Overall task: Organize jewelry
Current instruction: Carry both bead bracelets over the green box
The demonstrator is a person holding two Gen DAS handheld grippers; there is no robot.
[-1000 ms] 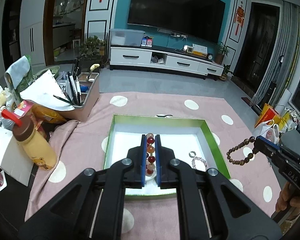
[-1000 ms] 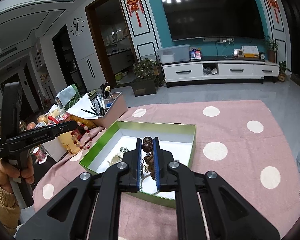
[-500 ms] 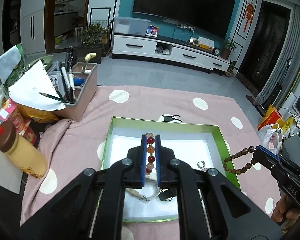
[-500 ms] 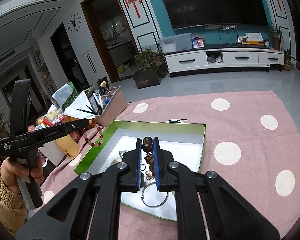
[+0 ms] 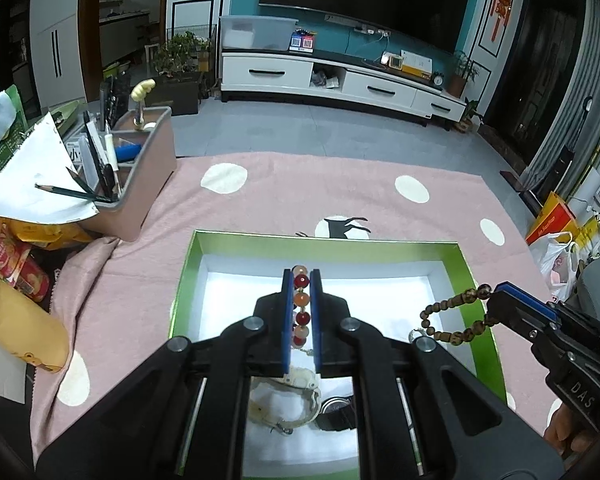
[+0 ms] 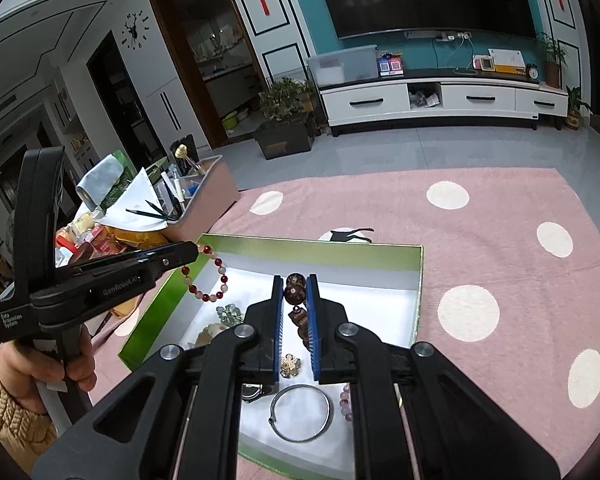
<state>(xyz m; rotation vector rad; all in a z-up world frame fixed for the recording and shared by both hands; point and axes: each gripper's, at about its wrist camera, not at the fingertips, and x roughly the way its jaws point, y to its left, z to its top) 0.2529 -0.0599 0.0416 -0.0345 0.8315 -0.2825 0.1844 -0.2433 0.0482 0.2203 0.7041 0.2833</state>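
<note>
Our left tool (image 5: pixel 301 316) pinches a red & orange bead bracelet (image 5: pixel 301 306) over the green box w/ white inside (image 5: pixel 474 280). Our right tool (image 6: pixel 295 320) pinches a dark brown wood bead bracelet (image 6: pixel 296 294) there too.

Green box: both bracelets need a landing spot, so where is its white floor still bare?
Inside the green box, the far strip under the back wall and the right side are bare. Crowded: the near end with the silver bangle and the left side by the green beads.

Both wrist views look steeply down, close over the green box (image 5: pixel 474 276)
</note>
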